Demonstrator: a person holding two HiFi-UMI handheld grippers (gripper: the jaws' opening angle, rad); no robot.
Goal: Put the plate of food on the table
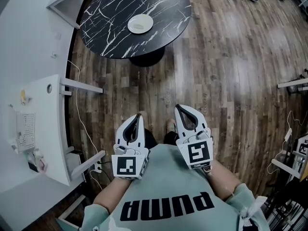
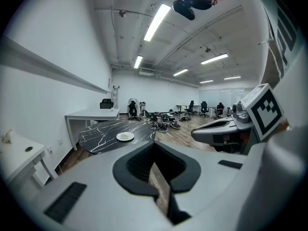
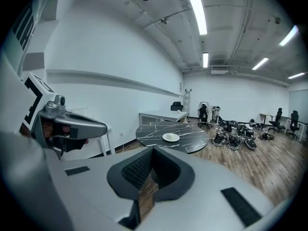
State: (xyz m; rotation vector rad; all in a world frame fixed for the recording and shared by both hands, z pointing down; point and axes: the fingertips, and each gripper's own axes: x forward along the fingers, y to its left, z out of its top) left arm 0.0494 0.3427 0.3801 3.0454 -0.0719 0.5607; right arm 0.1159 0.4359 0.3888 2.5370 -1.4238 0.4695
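Left gripper (image 1: 139,115), right gripper (image 1: 177,108): well short of table (image 1: 109,38), tongs pressed together, pinching nothing. Plate (image 1: 140,23): resting on table, near its middle. Step, as I judge: placing done; next move calls only for keeping clear

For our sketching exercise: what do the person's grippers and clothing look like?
The left gripper and right gripper have pale grey shells, black jaw linings, and a white cube with black square markers each. The person wears a pale green sweatshirt with black lettering.
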